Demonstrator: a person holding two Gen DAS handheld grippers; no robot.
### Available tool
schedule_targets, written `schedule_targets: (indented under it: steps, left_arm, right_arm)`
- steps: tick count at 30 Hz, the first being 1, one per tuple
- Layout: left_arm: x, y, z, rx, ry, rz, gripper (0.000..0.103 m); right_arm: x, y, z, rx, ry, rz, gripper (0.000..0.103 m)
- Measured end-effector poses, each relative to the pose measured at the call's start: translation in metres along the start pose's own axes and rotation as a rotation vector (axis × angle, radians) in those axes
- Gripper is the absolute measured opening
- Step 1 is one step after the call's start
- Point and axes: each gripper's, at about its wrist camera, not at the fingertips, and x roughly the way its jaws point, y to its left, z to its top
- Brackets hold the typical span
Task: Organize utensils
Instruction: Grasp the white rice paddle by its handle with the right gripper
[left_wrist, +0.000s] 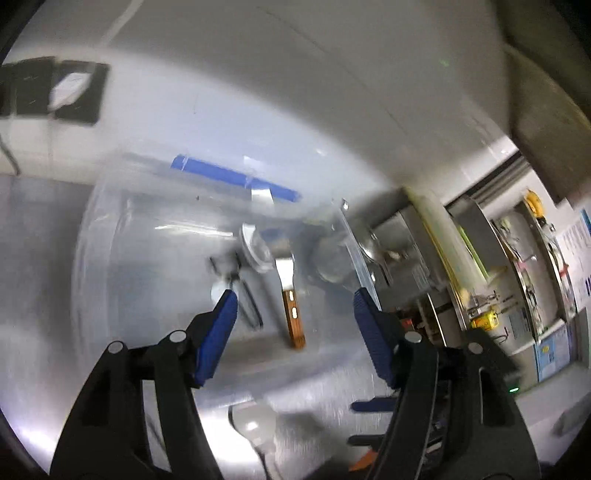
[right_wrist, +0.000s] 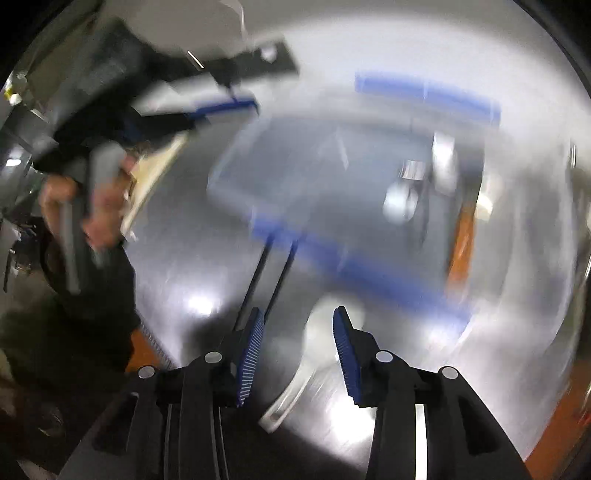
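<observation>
In the left wrist view my left gripper is open and empty above a clear plastic bin with blue tape. Inside the bin lie a wood-handled spatula, a black-handled utensil and a clear cup. A white spoon lies on the steel table nearer to me. In the blurred right wrist view my right gripper is open, with the white spoon on the table between its fingers. A black two-pronged utensil lies just ahead. The bin is beyond.
The steel table carries everything. Shelves with equipment stand at the right in the left wrist view. The other hand and gripper show at the left in the right wrist view. A black panel hangs on the far wall.
</observation>
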Motion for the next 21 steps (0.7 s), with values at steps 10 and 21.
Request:
schedule_targets:
  steps: [10,21]
  left_arm:
    - [0.027,0.032,-0.091,-0.096,0.214,0.057,0.063]
    - [0.087,0.066,-0.145,-0.257,0.383,0.015,0.063]
  right_arm:
    - [0.136,0.021,-0.091,0.181,0.242,-0.15,0.041]
    - [0.141,0.05,-0.093,0.095,0.188,-0.235,0.02]
